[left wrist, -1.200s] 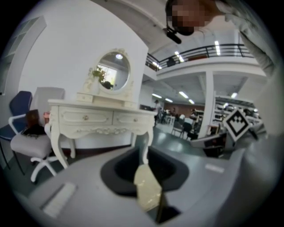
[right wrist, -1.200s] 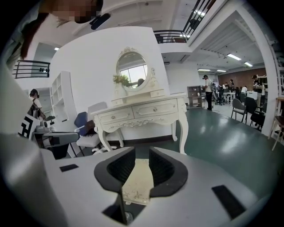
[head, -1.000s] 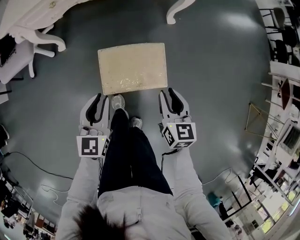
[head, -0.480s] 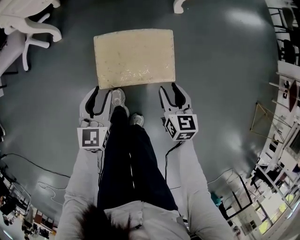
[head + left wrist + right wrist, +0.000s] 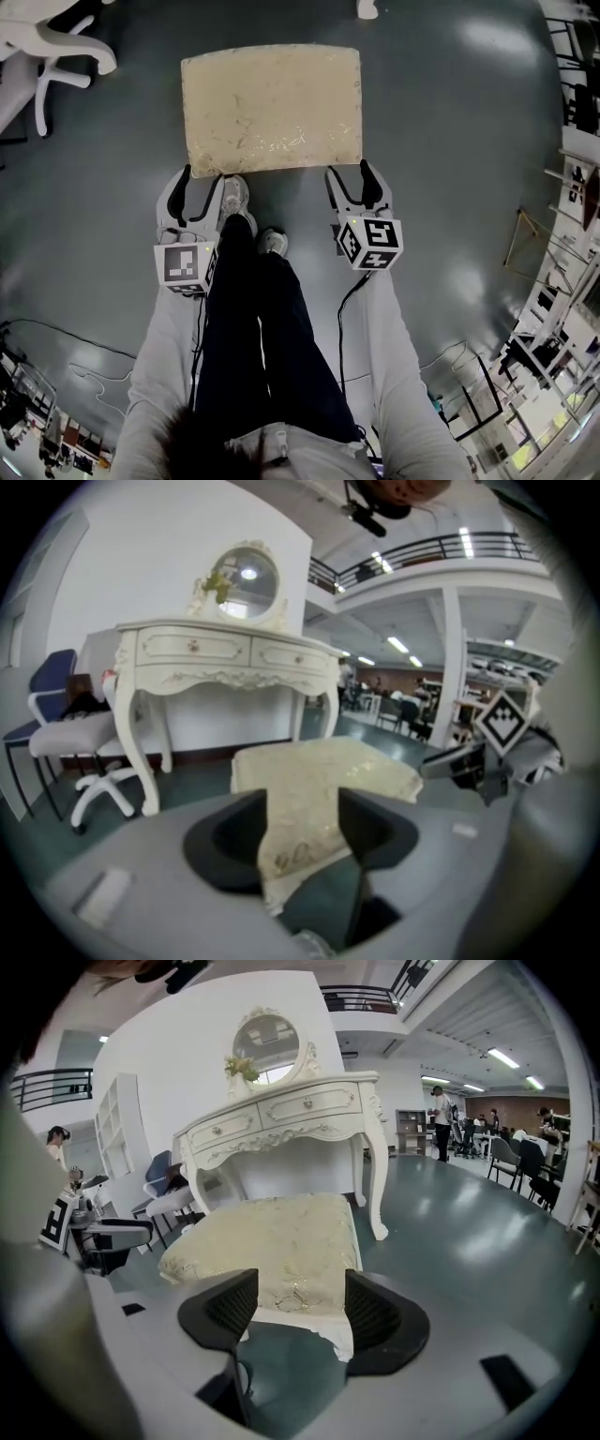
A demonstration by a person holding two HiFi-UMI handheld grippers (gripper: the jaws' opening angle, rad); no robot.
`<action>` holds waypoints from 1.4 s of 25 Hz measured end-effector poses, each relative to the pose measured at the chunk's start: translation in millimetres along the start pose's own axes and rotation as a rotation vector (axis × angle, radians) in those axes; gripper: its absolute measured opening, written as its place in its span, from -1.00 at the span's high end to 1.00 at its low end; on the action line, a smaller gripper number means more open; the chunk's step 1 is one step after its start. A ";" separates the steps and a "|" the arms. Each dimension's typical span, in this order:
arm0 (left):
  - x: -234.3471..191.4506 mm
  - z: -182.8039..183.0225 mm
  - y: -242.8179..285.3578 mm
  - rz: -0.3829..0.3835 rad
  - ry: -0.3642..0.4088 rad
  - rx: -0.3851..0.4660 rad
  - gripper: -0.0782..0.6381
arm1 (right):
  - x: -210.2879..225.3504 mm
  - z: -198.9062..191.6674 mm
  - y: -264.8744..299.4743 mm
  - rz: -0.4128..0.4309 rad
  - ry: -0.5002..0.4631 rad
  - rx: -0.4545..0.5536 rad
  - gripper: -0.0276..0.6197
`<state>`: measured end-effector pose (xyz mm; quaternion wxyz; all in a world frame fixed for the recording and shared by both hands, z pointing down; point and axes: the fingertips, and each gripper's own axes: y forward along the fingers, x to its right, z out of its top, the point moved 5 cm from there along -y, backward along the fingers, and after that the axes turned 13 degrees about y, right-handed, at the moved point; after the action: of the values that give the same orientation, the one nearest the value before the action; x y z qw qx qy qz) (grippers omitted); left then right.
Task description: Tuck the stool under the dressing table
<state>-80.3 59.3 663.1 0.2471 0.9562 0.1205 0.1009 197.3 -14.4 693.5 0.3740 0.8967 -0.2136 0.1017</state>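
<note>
1. Your left tongs [image 5: 201, 184] have just been opening and now gape, with the stool's [image 5: 272, 108] near left corner between them, ungripped.
2. Your right tongs [image 5: 353, 180] have done likewise at its near right corner.
3. The stool stands on the floor, short of the dressing table [image 5: 291, 1115].

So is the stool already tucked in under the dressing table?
No, the stool stands out on the floor in front of the dressing table, not in between its legs.

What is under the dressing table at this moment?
Only bare floor shows between the legs of the dressing table. The stool stands in front of it, not under it. In the right gripper view the stool covers part of that floor.
</note>
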 end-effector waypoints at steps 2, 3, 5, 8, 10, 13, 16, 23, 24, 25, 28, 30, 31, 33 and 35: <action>-0.6 -9.6 5.3 0.008 -0.004 -0.014 0.07 | 5.5 -4.3 4.8 -0.006 0.000 -0.009 0.00; -0.9 -14.4 8.2 0.010 -0.006 -0.021 0.06 | 8.4 -6.6 7.6 -0.008 0.001 -0.015 -0.02; -1.3 -23.3 13.8 0.011 -0.010 -0.036 0.02 | 13.3 -11.1 12.6 -0.012 0.001 -0.026 -0.05; -1.2 -33.7 20.6 0.016 -0.011 -0.061 -0.01 | 18.4 -16.5 18.0 -0.016 0.000 -0.042 -0.10; 0.1 -38.2 24.4 0.015 -0.008 -0.076 -0.02 | 20.2 -18.7 19.9 -0.018 -0.006 -0.047 -0.11; 0.8 -40.4 29.1 0.011 -0.002 -0.086 -0.02 | 20.2 -18.6 21.2 -0.015 -0.010 -0.038 -0.12; 0.5 -41.1 32.7 0.003 0.003 -0.098 -0.01 | 21.3 -18.4 24.7 -0.015 -0.009 -0.043 -0.11; 0.9 -38.2 34.3 -0.030 0.017 -0.136 0.01 | 19.4 -17.3 25.6 -0.039 -0.011 -0.063 -0.08; 0.6 -37.3 34.5 -0.035 0.019 -0.140 0.01 | 19.0 -16.9 25.5 -0.043 -0.010 -0.064 -0.08; 0.2 -36.9 34.7 -0.039 0.022 -0.144 0.01 | 18.6 -16.7 25.7 -0.046 -0.010 -0.065 -0.08; -0.9 -37.9 35.5 -0.048 0.027 -0.147 0.01 | 18.1 -17.4 27.4 -0.050 -0.012 -0.069 -0.08; -0.6 -38.8 36.3 -0.051 0.024 -0.144 0.01 | 18.9 -16.9 29.1 -0.053 -0.017 -0.070 -0.07; -0.2 -39.0 36.6 -0.051 0.022 -0.143 0.01 | 19.4 -16.3 29.9 -0.054 -0.020 -0.070 -0.07; 0.7 -39.9 37.1 -0.047 0.021 -0.142 0.01 | 20.3 -16.1 31.2 -0.053 -0.024 -0.068 -0.07; 0.8 -42.0 38.0 -0.044 0.023 -0.139 0.01 | 20.5 -18.1 32.2 -0.050 -0.025 -0.066 -0.07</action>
<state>-83.3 46.1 718.1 0.3137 0.9326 0.1371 0.1143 200.2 -28.0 733.3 0.4031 0.8902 -0.1989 0.0737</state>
